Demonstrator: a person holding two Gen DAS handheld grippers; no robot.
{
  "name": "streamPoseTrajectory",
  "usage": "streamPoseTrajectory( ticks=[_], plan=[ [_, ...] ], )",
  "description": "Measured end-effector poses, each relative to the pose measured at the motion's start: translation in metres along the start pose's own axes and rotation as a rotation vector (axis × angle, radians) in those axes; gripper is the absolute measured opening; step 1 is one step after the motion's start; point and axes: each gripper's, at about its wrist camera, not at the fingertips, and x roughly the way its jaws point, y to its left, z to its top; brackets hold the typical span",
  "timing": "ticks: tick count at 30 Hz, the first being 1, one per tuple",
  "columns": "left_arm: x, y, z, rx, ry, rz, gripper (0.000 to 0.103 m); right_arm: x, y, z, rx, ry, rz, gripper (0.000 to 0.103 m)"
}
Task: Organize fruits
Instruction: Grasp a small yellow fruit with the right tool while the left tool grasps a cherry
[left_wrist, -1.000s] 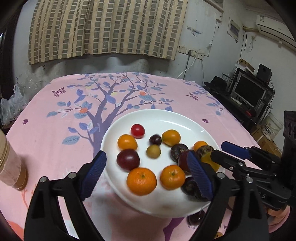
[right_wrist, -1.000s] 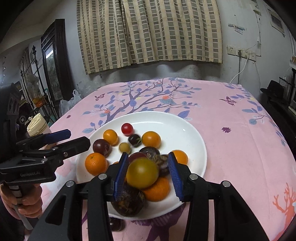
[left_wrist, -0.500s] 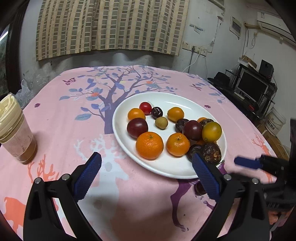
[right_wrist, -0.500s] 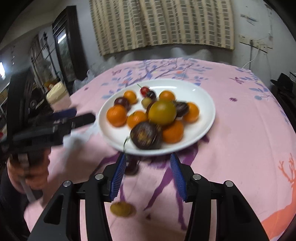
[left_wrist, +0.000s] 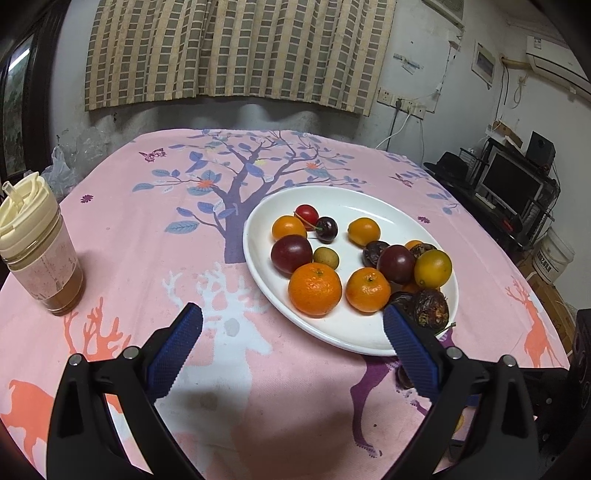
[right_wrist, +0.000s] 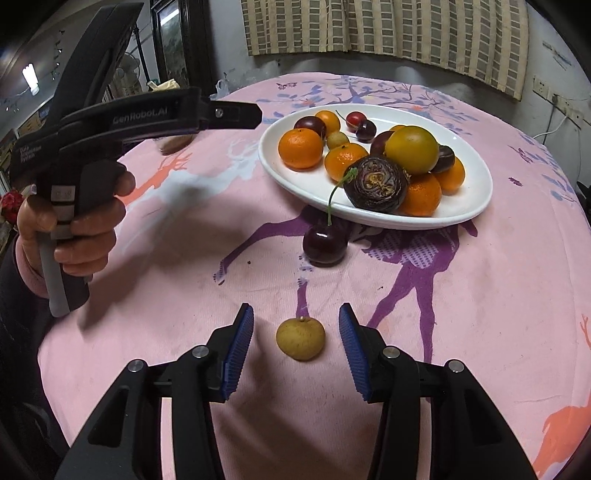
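Note:
A white plate (left_wrist: 347, 336) (right_wrist: 472, 214) holds several fruits: oranges (left_wrist: 314, 294), plums (left_wrist: 291, 253), cherries (left_wrist: 326, 229) and a yellow-green fruit (right_wrist: 411, 149). On the pink cloth in the right wrist view, a small tan longan (right_wrist: 300, 338) lies between the open fingers of my right gripper (right_wrist: 296, 343), untouched. A dark cherry (right_wrist: 325, 245) lies just in front of the plate. My left gripper (left_wrist: 291, 347) is open and empty, held over the cloth before the plate; its body also shows in the right wrist view (right_wrist: 147, 118).
A lidded drink cup (left_wrist: 37, 254) stands at the left of the table. The table's right edge drops to a monitor (left_wrist: 513, 184) and a bucket (left_wrist: 554, 254). A curtained wall stands behind the table.
Both grippers have drawn back from the plate. The right gripper let go of the yellow-green fruit on the plate and now sits low around the longan on the cloth.

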Motion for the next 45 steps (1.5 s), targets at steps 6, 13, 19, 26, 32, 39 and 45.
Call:
streamPoseTrajectory(
  ticks=[6, 13, 19, 26, 32, 39, 45],
  plan=[
    [0.0, 0.001, 0.001, -0.006, 0.0, 0.007, 0.097, 0.002, 0.001, -0.006, -0.003, 0.029, 0.005, 0.034],
    [0.004, 0.0, 0.0, -0.01, 0.032, -0.029, 0.097, -0.003, -0.023, -0.003, 0.096, 0.0, 0.002, 0.026],
    [0.009, -0.026, -0.016, 0.05, 0.124, -0.204, 0.088, -0.023, -0.057, -0.004, 0.259, -0.082, -0.012, 0.026],
    [0.026, -0.07, -0.04, 0.179, 0.22, -0.253, 0.06, -0.035, -0.077, -0.01, 0.352, -0.118, -0.041, 0.026],
    [0.042, -0.089, -0.048, 0.237, 0.246, -0.178, 0.047, -0.032, -0.077, -0.007, 0.347, -0.12, -0.031, 0.027],
    [0.052, -0.102, -0.05, 0.293, 0.247, -0.135, 0.038, -0.033, -0.077, -0.006, 0.348, -0.126, -0.038, 0.027],
    [0.051, -0.105, -0.051, 0.326, 0.232, -0.114, 0.028, -0.029, -0.077, -0.008, 0.345, -0.108, -0.047, 0.027]
  ],
)
